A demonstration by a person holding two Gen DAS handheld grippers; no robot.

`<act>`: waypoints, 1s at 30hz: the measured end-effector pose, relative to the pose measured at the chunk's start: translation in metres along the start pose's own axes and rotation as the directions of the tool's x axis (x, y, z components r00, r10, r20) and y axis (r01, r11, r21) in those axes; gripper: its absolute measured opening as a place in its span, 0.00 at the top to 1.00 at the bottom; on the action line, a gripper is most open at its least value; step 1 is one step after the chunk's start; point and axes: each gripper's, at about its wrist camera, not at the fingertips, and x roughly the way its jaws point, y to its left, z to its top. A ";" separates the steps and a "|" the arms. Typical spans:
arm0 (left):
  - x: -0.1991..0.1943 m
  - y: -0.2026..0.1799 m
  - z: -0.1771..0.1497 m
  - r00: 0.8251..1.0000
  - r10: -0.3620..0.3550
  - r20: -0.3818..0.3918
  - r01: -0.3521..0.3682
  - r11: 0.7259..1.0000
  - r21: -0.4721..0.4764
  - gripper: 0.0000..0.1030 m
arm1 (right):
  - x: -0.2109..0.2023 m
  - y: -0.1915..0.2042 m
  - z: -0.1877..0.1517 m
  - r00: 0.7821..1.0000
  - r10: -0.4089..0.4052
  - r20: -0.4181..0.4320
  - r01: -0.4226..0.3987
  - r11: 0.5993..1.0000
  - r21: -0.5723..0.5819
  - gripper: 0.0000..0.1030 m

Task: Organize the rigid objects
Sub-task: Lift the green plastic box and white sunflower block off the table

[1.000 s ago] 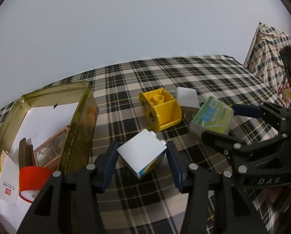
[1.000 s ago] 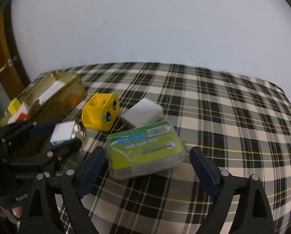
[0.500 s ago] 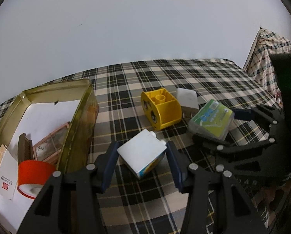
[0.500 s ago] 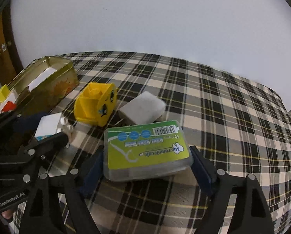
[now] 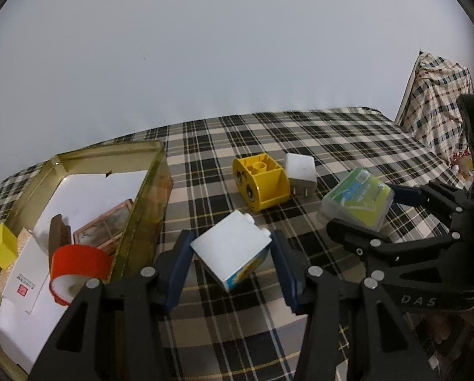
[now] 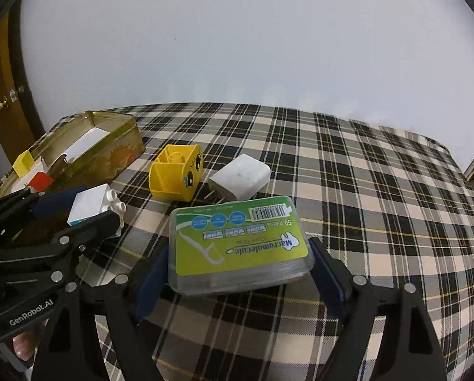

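While both loads hang over the plaid table (image 6: 364, 190), carry them level to the gold tin (image 5: 148, 190): right tongs (image 6: 240, 273) clamp the floss box (image 6: 240, 238), left tongs (image 5: 230, 254) the white block (image 5: 230, 249). Only the left view shows the tin's contents.

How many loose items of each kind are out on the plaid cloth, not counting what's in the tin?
Toy blocks: 2, white block and yellow block
Plug adapters: 1, white adapter
Floss pick boxes: 1, floss box
Total: 4
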 end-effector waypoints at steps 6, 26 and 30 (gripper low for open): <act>-0.011 -0.002 -0.006 1.000 0.003 0.024 -0.002 1.000 -0.011 0.52 | -0.011 0.008 -0.002 0.998 -0.047 0.049 0.048 0.999 -0.012 0.18; -0.044 -0.011 -0.015 0.982 0.088 0.166 -0.090 0.996 0.003 0.52 | -0.038 0.009 -0.015 0.988 -0.040 0.149 0.034 0.998 0.045 0.18; -0.045 -0.010 -0.017 0.982 0.086 0.169 -0.087 0.996 -0.003 0.52 | -0.045 0.008 -0.017 0.985 -0.038 0.169 0.029 0.998 0.054 0.18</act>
